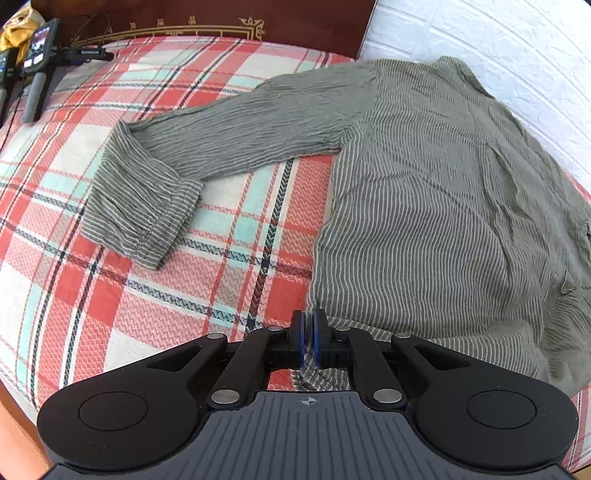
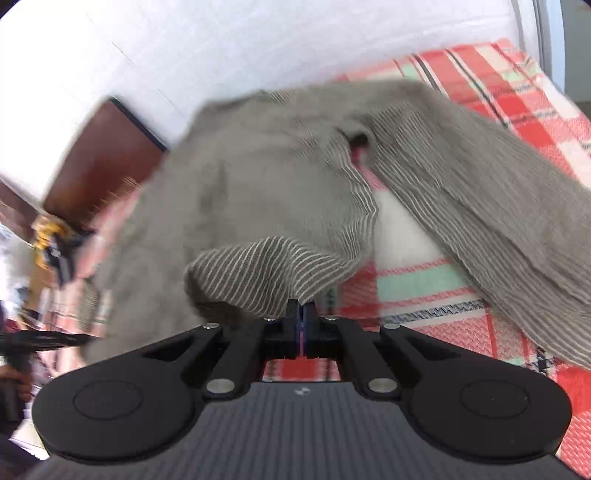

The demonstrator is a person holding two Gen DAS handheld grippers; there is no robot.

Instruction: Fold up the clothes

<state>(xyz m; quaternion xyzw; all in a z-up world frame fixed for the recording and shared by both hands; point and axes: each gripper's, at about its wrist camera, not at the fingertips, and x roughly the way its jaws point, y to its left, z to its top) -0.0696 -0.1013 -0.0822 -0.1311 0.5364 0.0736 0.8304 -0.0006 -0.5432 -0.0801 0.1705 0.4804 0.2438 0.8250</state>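
Nearest in the left wrist view, the left gripper (image 1: 308,332) has its blue-padded fingers pressed together on the near hem corner of a grey-green striped shirt (image 1: 436,206); a bit of the striped cloth shows below the pads, between the black linkage arms. From that pinched corner the shirt's body spreads up and to the right across a red, white and mint plaid bedspread (image 1: 155,295), lying mostly flat with a few soft creases. Its left sleeve (image 1: 221,140) runs out leftward from the shoulder, and the cuff end lies bent back toward the near side, flat on the plaid. Further off, at the far left, some black handled devices with small screens (image 1: 37,62) rest on the bed edge beside a yellow cloth (image 1: 16,33). Behind them stands a dark wooden headboard (image 1: 207,18) with gold ornament, and a white textured wall (image 1: 498,48) runs along the far right.

In the right wrist view, which is blurred, the right gripper (image 2: 302,317) is closed on a raised fold of the same shirt, the striped cloth bulging up just beyond its fingertips. The right sleeve (image 2: 491,206) slants down toward the near right over the bedspread. Beyond lie the headboard at the left and the white wall.
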